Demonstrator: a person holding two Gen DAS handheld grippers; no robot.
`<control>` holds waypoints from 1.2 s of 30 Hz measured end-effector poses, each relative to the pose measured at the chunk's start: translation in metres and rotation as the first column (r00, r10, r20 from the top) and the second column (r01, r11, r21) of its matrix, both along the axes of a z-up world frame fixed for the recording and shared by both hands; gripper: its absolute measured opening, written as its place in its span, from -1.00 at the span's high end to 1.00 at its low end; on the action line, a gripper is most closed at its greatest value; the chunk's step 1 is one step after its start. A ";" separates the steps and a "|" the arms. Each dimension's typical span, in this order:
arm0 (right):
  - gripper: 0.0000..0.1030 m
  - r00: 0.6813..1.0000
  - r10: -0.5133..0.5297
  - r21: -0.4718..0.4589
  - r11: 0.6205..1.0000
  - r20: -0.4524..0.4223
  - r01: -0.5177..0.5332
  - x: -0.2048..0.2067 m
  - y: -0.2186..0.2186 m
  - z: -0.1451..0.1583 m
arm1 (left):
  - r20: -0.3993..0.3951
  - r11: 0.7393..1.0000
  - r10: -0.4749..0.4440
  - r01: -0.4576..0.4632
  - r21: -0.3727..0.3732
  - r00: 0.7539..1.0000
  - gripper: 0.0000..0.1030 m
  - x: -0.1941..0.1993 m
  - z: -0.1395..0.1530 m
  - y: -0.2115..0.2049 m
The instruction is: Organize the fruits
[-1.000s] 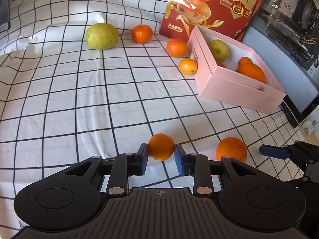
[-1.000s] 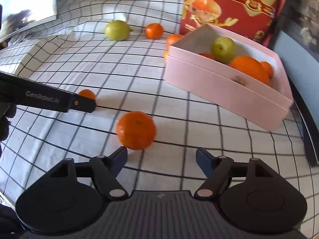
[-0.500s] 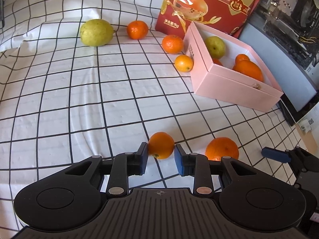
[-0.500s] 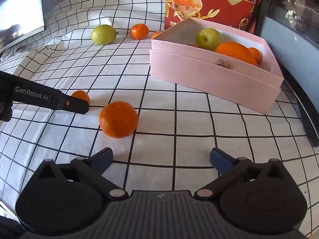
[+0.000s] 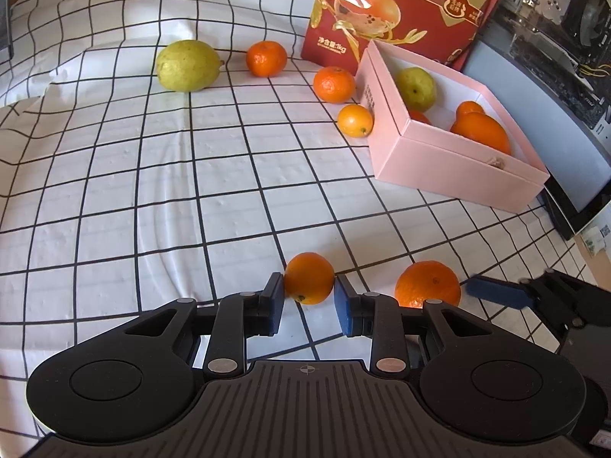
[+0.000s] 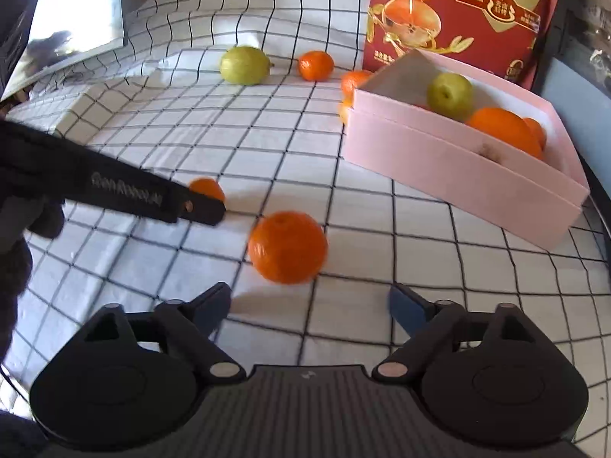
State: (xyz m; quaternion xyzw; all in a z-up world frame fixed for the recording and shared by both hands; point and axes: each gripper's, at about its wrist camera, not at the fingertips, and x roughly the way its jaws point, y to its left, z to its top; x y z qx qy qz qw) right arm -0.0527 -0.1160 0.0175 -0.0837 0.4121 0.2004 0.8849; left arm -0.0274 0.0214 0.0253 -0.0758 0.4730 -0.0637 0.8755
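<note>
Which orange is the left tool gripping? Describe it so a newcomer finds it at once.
Start at the pink box on the checked cloth and come toward the camera to the two oranges at the near edge. It is the smaller orange, pinched between the blue pads of the left tool. Its neighbour, the bigger orange, lies free nearer the right tool.

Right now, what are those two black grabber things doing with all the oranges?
A person is sorting fruit into the pink box, which already holds a green fruit and some oranges. The left gripper is clamped on a small orange on the checked cloth. The right gripper hovers just short of a bigger orange, its jaws closing with nothing between them yet. A yellow-green fruit and three more small oranges wait near the box.
</note>
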 end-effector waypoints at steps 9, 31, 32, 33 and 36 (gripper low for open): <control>0.18 0.998 0.044 -0.015 0.999 0.047 -0.044 -0.006 0.000 0.011 | 0.050 0.999 -0.025 0.024 0.031 0.998 0.35 -0.007 -0.003 -0.004; -0.42 0.998 -0.057 -0.022 0.998 0.024 0.058 -0.015 -0.015 0.001 | 0.081 0.994 -0.101 0.098 0.040 0.992 0.35 0.036 -0.009 -0.011; -0.47 0.998 -0.064 -0.026 0.998 0.029 0.065 -0.016 -0.015 0.001 | 0.085 0.994 -0.105 0.102 0.038 0.991 0.35 0.038 -0.010 -0.012; -0.53 0.997 -0.071 -0.035 0.997 0.034 0.072 -0.017 -0.016 0.001 | 0.088 0.993 -0.117 0.113 0.042 0.989 0.35 0.039 -0.010 -0.013; -0.57 0.994 -0.094 -0.047 0.994 0.048 0.096 -0.020 -0.018 0.001 | 0.093 0.993 -0.112 0.109 0.037 0.989 0.38 0.038 -0.010 -0.012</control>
